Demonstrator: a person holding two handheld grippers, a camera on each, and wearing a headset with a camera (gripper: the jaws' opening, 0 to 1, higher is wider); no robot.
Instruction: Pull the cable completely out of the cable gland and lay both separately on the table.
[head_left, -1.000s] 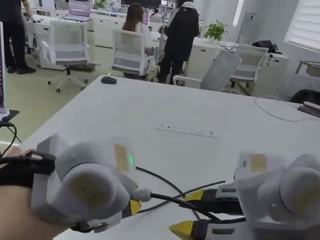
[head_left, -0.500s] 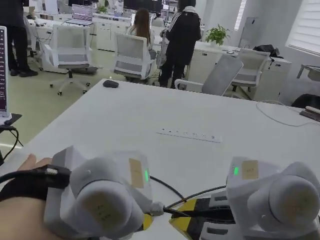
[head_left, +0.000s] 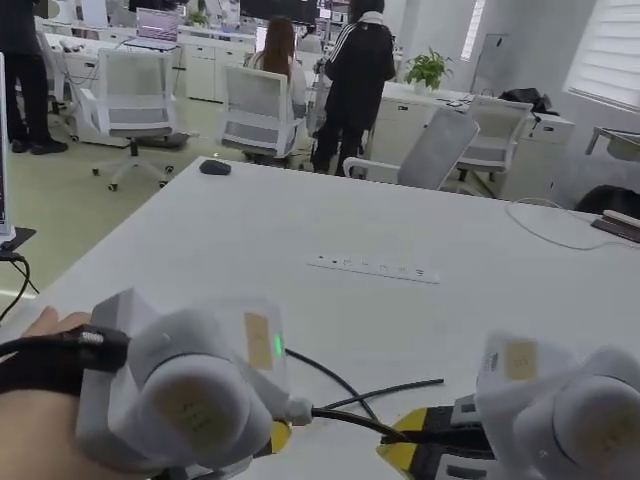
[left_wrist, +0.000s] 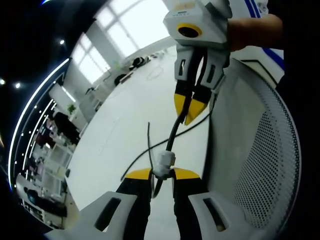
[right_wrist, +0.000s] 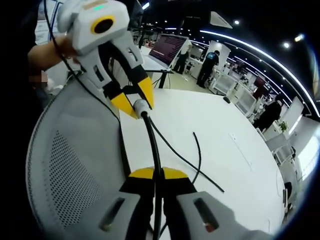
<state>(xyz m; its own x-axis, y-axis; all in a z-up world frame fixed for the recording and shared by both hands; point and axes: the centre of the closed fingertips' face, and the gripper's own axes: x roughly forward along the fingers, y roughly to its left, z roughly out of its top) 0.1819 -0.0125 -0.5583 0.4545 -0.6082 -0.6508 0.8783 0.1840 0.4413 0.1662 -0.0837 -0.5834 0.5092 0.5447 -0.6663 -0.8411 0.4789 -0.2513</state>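
The white cable gland (head_left: 298, 410) is pinched between the yellow tips of my left gripper (head_left: 283, 428), low over the near table edge. A black cable (head_left: 350, 417) runs out of the gland to the right, where my right gripper (head_left: 407, 450) is shut on it. In the left gripper view my left gripper (left_wrist: 161, 175) holds the gland (left_wrist: 163, 162), and the cable (left_wrist: 175, 131) rises to the right gripper (left_wrist: 192, 104). In the right gripper view my right gripper (right_wrist: 157, 174) clamps the cable (right_wrist: 152, 137), which leads up to the gland (right_wrist: 141, 106). Loose cable lengths (head_left: 395, 389) lie on the table.
A white power strip (head_left: 372, 267) lies mid-table and a dark mouse (head_left: 214, 167) sits at the far left edge. A thin wire (head_left: 545, 225) curls at the right. A white mesh chair back (right_wrist: 65, 165) stands close below the grippers. Office chairs and people are beyond the table.
My right gripper came in close to the gland, shut on the cable, then drew away to the right. A longer stretch of cable now spans the two grippers.
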